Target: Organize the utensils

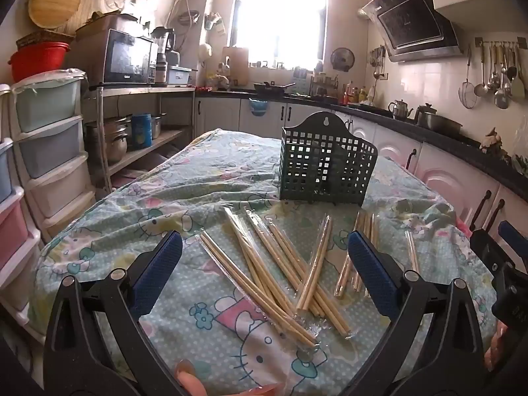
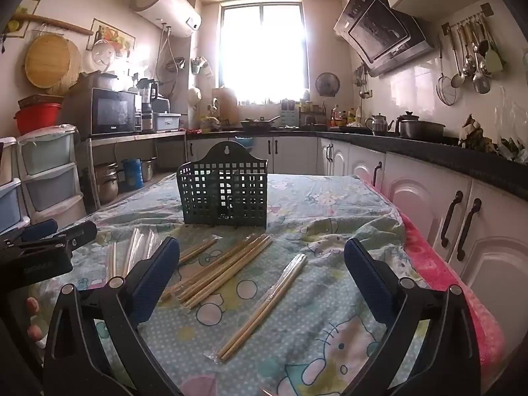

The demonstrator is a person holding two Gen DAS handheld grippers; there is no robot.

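Several pairs of wooden chopsticks in clear wrappers lie scattered on the patterned tablecloth, in front of a dark green perforated utensil holder that stands upright. My left gripper is open and empty, hovering just above the near chopsticks. In the right wrist view the holder stands at centre, with a bundle of chopsticks and a single wrapped pair before it. My right gripper is open and empty above them. The left gripper's body shows at the left edge.
White cabinets with dark handles run along the right under a black counter. Plastic drawer units and a metal shelf with pots stand to the left. A pink cloth edge hangs at the table's right side.
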